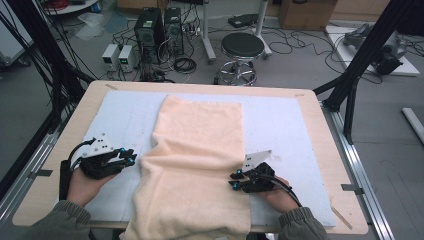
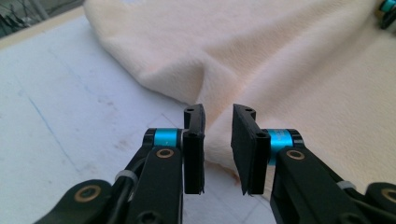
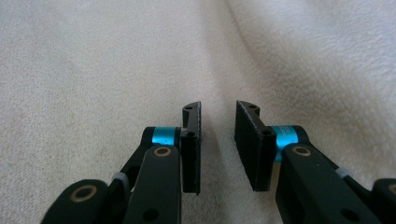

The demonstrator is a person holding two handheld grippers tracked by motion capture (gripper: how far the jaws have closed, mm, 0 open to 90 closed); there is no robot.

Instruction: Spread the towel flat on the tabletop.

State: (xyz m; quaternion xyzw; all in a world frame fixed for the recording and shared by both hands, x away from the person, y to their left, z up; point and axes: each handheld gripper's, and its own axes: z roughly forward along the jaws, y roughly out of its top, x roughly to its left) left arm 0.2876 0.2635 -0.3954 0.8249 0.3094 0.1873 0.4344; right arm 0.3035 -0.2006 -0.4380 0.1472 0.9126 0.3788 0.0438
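Peach terry cloth, a towel (image 1: 197, 165), lies lengthwise down the middle of a pale mat (image 1: 285, 130) on the wooden table (image 1: 320, 145), its near end hanging over the table's front edge. The left gripper (image 1: 131, 159) sits just off the towel's left edge, over the mat; in the left gripper view its jaws stand a little apart with nothing between the pads, the towel's rumpled edge (image 2: 196, 88) lying just ahead of and below them, so it is released. The right gripper (image 1: 233, 180) is at the towel's right edge; in the right gripper view its jaws show a similar narrow gap over the cloth (image 3: 116, 70), and the pads grip nothing, though whether their tips brush the nap is hard to tell from this close angle. The high view alone gives the whole layout: both hands (image 1: 85, 185) low at the table's front, a stool (image 1: 242, 47) and computer boxes (image 1: 150, 27) on the floor beyond. The left gripper view adds what the high view blurs: a soft fold bulging near the towel's left edge and faint marks on the mat, with the other gripper's blue tip at the far top right corner. The right gripper view shows the towel's fine looped pile and a shallow crease running away from the jaws. The towel looks folded into a long band, smooth at the far end and wrinkled between the grippers.
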